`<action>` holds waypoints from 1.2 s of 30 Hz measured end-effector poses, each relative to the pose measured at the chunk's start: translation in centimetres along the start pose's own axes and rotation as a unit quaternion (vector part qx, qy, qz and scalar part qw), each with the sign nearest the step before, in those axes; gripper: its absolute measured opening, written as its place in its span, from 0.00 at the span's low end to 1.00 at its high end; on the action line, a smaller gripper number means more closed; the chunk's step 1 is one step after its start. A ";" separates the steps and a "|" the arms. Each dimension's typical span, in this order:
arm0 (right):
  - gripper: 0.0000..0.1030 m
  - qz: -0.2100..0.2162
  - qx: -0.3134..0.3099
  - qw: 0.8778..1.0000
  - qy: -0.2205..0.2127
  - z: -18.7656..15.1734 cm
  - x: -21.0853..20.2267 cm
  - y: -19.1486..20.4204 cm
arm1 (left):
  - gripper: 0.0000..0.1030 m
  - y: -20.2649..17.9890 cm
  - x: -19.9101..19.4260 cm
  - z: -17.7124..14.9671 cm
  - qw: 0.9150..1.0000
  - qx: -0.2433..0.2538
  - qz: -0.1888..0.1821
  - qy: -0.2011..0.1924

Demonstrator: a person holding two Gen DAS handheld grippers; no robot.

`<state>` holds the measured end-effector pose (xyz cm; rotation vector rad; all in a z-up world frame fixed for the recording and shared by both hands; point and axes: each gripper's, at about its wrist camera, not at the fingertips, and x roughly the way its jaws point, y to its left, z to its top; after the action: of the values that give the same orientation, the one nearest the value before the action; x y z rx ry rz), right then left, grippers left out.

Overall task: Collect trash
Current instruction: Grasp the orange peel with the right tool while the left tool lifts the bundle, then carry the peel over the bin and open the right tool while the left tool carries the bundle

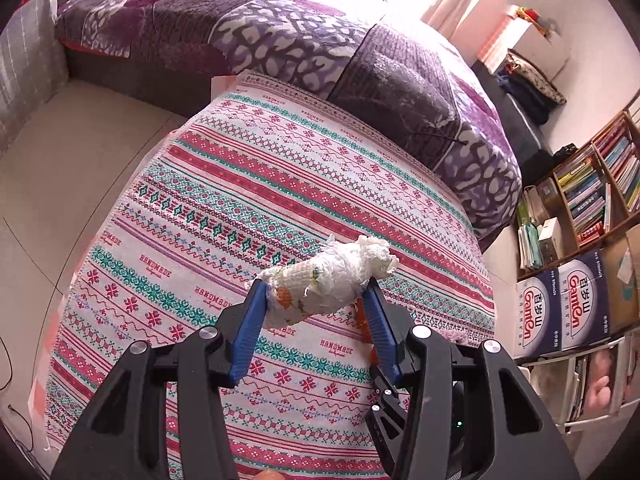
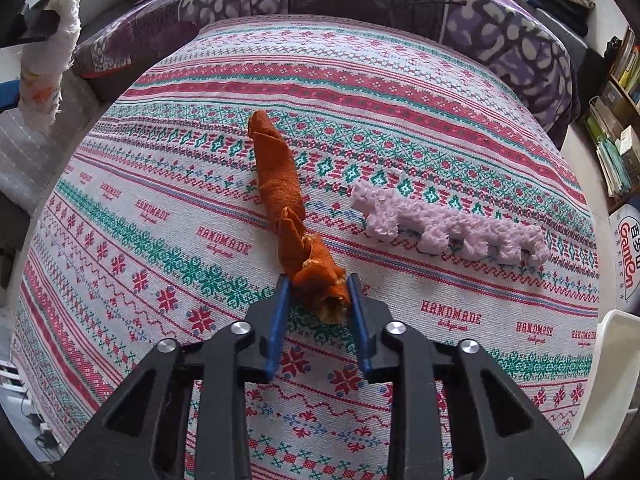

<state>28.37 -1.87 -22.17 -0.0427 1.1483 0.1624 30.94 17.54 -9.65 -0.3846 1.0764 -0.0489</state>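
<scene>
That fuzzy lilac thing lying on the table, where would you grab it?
Take the fuzzy lilac piece across its narrow solid back edge, coming down from above. It lies flat on the tablecloth, and the near edge is notched into soft lobes.

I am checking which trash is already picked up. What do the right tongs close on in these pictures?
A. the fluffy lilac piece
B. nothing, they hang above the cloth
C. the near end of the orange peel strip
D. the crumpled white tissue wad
C: in the right wrist view the right tongs pinch the near end of the orange peel strip, which lies on the patterned cloth.
</scene>
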 end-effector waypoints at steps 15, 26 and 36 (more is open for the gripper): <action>0.18 -0.020 0.034 0.993 -0.109 0.9 -11.4 -3.5 | 0.48 -3.0 -2.0 -1.1 0.997 0.018 0.036 -0.061; 0.18 0.000 0.105 0.983 -0.154 -1.7 -15.6 -8.8 | 0.48 -5.3 -3.4 -2.8 0.995 0.010 0.039 -0.095; 0.18 -0.003 0.127 0.976 -0.176 -2.3 -17.5 -11.7 | 0.48 -8.2 -3.2 -4.0 0.993 0.029 0.042 -0.105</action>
<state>21.06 -15.55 -7.74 0.2023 0.8077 0.0142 27.16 9.45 -5.84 -0.2846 0.8808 0.0345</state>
